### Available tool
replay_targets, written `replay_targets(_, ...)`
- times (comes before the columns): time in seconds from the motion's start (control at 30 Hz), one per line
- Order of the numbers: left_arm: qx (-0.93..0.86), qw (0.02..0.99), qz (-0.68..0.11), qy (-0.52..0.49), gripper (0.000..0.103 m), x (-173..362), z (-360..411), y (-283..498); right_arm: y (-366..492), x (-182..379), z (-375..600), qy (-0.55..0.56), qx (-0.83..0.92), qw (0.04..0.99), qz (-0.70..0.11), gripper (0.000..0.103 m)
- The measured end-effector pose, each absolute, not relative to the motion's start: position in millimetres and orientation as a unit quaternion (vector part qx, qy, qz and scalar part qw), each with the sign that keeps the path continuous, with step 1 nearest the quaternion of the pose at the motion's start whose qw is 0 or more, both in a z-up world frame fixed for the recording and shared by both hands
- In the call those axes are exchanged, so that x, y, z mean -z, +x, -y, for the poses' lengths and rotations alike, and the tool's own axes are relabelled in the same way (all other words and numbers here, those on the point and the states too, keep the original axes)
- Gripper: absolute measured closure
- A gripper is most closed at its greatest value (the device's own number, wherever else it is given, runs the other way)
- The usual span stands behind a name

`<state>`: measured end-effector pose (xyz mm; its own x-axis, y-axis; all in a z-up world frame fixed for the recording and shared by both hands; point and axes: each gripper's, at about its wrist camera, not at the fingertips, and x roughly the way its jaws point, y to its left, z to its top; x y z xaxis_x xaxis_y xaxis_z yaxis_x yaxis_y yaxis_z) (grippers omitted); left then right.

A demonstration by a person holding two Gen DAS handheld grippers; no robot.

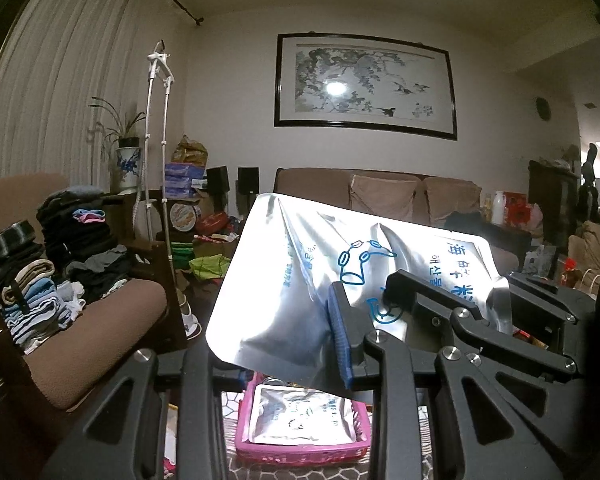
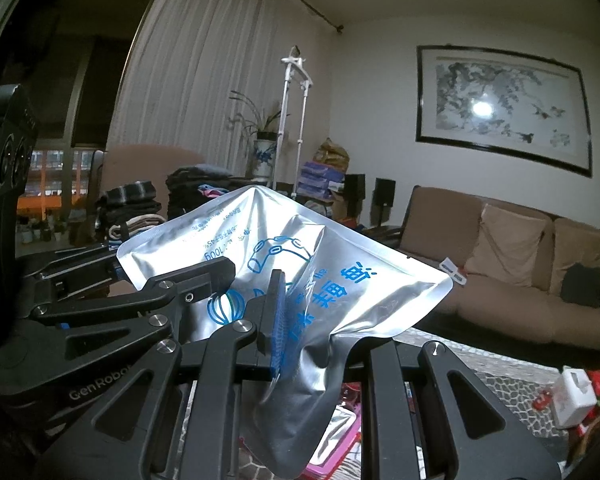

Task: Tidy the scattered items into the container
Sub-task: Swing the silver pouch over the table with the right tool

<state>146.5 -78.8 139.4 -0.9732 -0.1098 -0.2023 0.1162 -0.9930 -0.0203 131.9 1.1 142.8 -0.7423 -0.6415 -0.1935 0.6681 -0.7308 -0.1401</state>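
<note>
A silver foil pouch [image 1: 300, 272] with blue print hangs in the air, crumpled, held from both sides. My left gripper [image 1: 288, 332] is shut on its lower left part; one blue pad [image 1: 340, 336] presses the foil and the other finger is hidden behind the pouch. My right gripper [image 1: 396, 288] reaches in from the right and pinches the pouch's right half. In the right wrist view the pouch [image 2: 364, 296] is clamped in the right gripper [image 2: 308, 316], with the left gripper [image 2: 224, 270] gripping from the left. Below sits a pink basket [image 1: 256, 444] holding another silver pouch [image 1: 300, 416].
The basket [image 2: 316, 468] stands on a table with a honeycomb-patterned cloth [image 2: 496, 380]. A white box [image 2: 572, 396] and red packets lie at the table's right. An armchair [image 1: 100, 344] with stacked folded clothes is at the left, a brown sofa [image 2: 500, 280] behind.
</note>
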Motion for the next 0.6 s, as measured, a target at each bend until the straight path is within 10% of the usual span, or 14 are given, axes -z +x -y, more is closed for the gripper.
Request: replay_targets(0.6, 0.992, 0.073, -0.024, 0.097, 0.073, -140, 91, 152, 131, -145, 19, 0.064, 0.921, 0.367, -0.112, 0.088)
